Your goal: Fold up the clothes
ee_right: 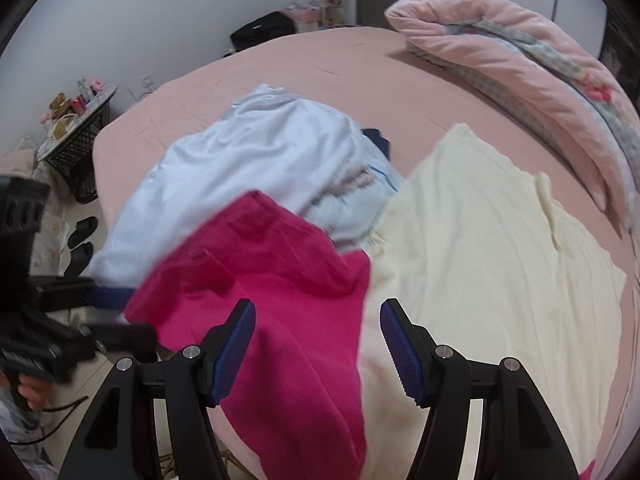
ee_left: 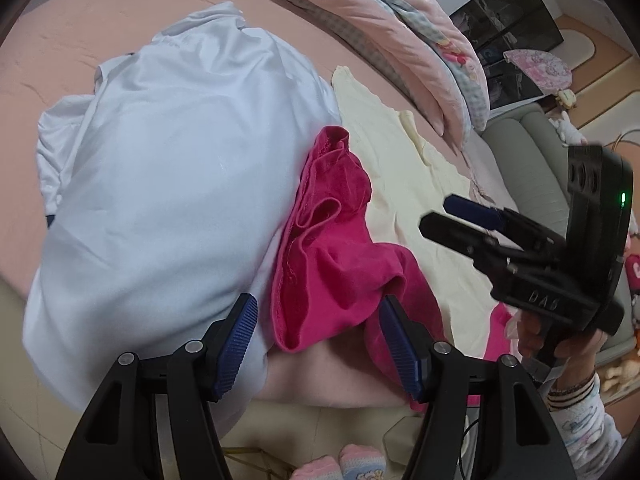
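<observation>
Lying on the pink bed (ee_right: 280, 56), a crumpled bright pink garment (ee_left: 328, 248) sits between a pale blue shirt (ee_left: 160, 168) and a cream cloth (ee_right: 480, 248). The left gripper (ee_left: 318, 344) and the right gripper (ee_right: 318, 350) both hover above it, jaws wide apart, gripping nothing

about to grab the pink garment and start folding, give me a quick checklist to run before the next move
1. Left tool open: ok, jaws apart, nothing held.
2. Right tool open: ok, jaws apart, empty.
3. Magenta garment reachable: ok, it lies between the left tool's fingers.
4. Garment flat: not ok, crumpled and bunched.
5. Garment free of others: not ok, it overlaps the pale blue garment and the cream garment.
6. Clear bed sheet to fold on: ok, bare beyond the pile.
</observation>
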`<state>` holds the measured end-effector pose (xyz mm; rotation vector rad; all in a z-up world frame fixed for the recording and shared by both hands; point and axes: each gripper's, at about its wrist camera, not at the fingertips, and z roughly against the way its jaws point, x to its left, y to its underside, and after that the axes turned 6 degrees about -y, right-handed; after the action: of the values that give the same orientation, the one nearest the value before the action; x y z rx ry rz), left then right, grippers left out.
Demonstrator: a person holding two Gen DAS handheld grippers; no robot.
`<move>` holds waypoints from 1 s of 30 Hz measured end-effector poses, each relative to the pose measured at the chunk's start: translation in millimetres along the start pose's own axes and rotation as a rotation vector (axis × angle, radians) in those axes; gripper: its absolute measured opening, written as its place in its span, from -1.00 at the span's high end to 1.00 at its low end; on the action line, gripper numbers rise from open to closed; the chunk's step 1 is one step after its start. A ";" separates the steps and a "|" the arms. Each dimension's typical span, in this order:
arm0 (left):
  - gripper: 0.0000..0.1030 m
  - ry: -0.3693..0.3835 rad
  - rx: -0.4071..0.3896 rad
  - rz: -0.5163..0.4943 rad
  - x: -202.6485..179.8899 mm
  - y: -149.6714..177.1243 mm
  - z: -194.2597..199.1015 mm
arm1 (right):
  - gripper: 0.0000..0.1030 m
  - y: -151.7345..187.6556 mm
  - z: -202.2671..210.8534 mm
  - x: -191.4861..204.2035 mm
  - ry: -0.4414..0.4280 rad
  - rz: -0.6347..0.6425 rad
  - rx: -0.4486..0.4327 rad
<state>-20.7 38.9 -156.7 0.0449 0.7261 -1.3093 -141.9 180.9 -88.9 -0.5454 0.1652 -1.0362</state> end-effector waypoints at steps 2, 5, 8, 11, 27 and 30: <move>-0.18 -0.002 -0.005 -0.007 -0.4 0.3 -2.4 | -0.25 -11.5 -6.4 2.9 -0.012 -0.006 0.018; -0.17 -0.017 -0.026 -0.032 -4.2 1.6 -4.7 | -0.25 -26.2 -15.9 1.7 -0.048 -0.063 0.052; 0.09 -0.041 -0.044 -0.053 -7.0 2.2 -6.9 | -0.25 -36.4 -23.9 -3.1 -0.123 -0.165 0.081; 0.51 -0.064 -0.058 -0.049 -5.2 2.0 -10.1 | -0.25 -40.7 -31.6 -9.7 -0.218 -0.284 0.091; 0.76 0.004 -0.080 -0.123 -30.4 3.9 -20.0 | -0.25 -46.7 -56.9 3.3 -0.324 -0.431 0.160; 0.76 0.012 -0.072 -0.113 -30.4 4.3 -22.3 | -0.25 -46.6 -65.2 3.9 -0.307 -0.429 0.179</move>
<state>-29.3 75.7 -160.3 -0.0472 0.7948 -1.3904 -200.6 136.5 -120.7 -0.5827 -0.3274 -1.3506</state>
